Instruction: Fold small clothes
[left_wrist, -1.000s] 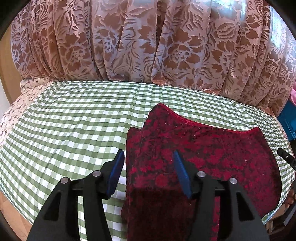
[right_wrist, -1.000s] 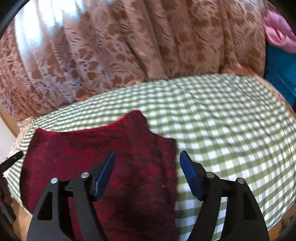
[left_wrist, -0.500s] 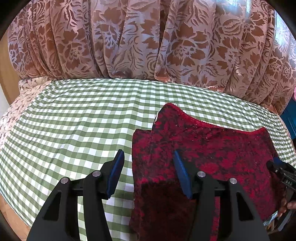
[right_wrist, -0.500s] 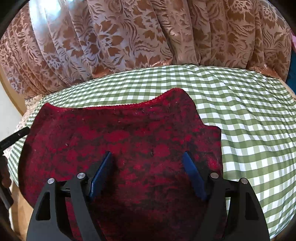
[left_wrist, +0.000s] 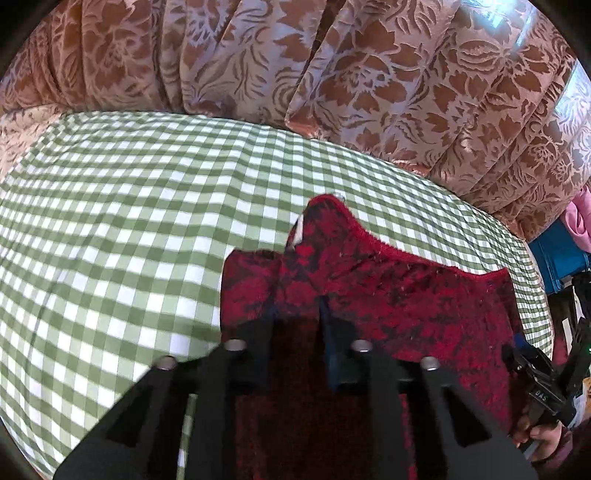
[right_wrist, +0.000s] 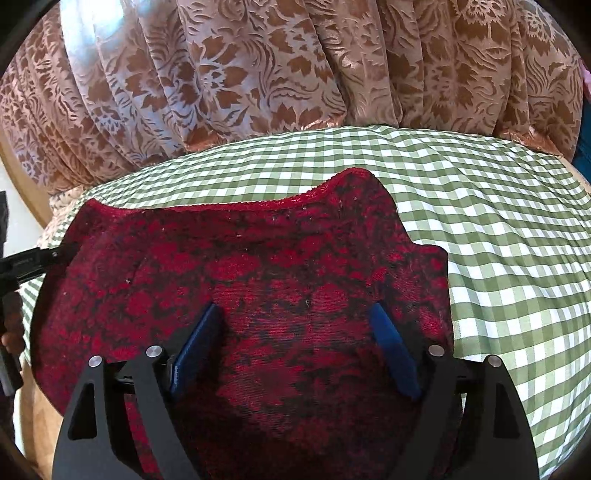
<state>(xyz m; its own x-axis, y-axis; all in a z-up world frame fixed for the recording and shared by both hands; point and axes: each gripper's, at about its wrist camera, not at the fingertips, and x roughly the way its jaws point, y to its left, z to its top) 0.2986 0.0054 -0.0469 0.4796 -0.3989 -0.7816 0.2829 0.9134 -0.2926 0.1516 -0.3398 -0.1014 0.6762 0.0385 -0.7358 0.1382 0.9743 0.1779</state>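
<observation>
A dark red patterned garment lies flat on the green checked tablecloth, its near part hanging over the front edge. My left gripper is shut on a pinch of the garment near its left side, just below the raised shoulder corner. In the right wrist view the garment fills the middle. My right gripper hovers over its right half with the jaws opening wide; cloth lies under them but the pads do not press it. The right gripper also shows at the far right of the left wrist view.
A brown floral curtain hangs right behind the table. A blue box with pink cloth stands off the right end. A person's hand holds the right gripper. Bare checked cloth stretches right of the garment.
My left gripper slid right onto the garment and its jaws closed on the cloth. My right gripper moved left over the garment, lowered, and its jaws widened a little.
</observation>
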